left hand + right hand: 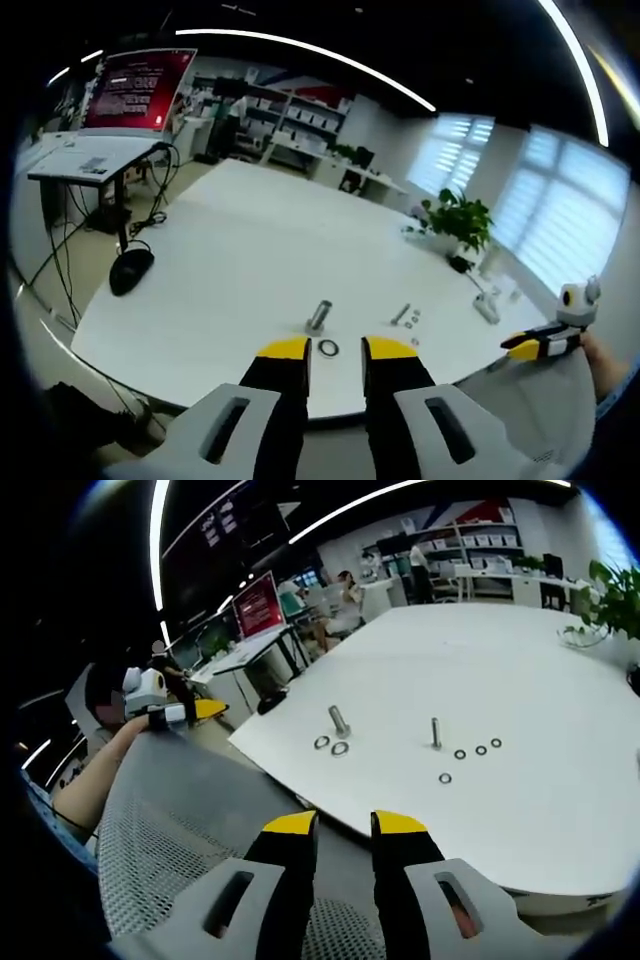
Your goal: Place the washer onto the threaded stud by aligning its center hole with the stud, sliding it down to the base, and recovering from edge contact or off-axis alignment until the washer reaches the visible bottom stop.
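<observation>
Reaching has not begun in earnest: both grippers hang short of the parts with nothing between their jaws, so I judge the task to be at its opening step, the approach to a washer.

Spread ahead of both grippers is the white worktop [250, 260], broad and mostly bare beyond the parts, with its near edge curving just past the jaw tips in the left gripper view. A grey mesh surface [190, 810] lies under the right gripper [343, 825], between it and the worktop's edge.

The left gripper [335, 349] has its jaws apart, and the right gripper has its jaws apart too, further back from the edge. It shows in the left gripper view as well, off to the right and low [537, 344].

Just ahead of the left gripper stands the threaded stud [319, 315], upright and short. A thinner bolt [436, 732] stands to its right, with small washers scattered near it.

Smallest is the washer [328, 348], lying flat between the left gripper's jaw tips and the stud, close to the worktop's near edge. A second one lies beside it in the right gripper view [321, 743].

Next calls for lowering onto the washer and pinching its rim; a thin flat ring so near the edge may skid off, so room lies forward, not back.
</observation>
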Available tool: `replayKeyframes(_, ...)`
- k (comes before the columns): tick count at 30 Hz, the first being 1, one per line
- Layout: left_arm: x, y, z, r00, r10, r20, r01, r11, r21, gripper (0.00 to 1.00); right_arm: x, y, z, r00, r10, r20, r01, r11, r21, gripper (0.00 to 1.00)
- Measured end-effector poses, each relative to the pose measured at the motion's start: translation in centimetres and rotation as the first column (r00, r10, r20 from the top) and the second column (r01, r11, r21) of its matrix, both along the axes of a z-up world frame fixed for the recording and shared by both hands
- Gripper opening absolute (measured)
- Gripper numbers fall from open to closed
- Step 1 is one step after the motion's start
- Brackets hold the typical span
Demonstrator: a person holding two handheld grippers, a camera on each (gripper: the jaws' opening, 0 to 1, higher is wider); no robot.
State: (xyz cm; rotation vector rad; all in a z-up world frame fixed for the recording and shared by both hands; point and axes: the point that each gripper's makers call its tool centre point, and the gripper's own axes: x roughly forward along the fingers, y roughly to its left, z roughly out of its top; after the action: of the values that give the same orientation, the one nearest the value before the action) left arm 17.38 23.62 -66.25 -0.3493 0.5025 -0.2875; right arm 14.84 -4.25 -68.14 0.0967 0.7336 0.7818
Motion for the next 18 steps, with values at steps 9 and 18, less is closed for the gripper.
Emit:
replayKeyframes(9,-0.03,-0.21,-0.17,1.000,-0.011,-0.012,0.011,1.000,0.001,0.16,0.14,-0.14,0.09,1.000,-0.020,0.002,0.020,1.000,0.008,0.24)
replayKeyframes(18,-0.03,-0.21,-0.54,0.999,-0.022,-0.028,0.022,1.000,0.022,0.14,0.18,-0.13,0.11,1.000,-0.024,0.004,0.024,1.000,0.010,0.24)
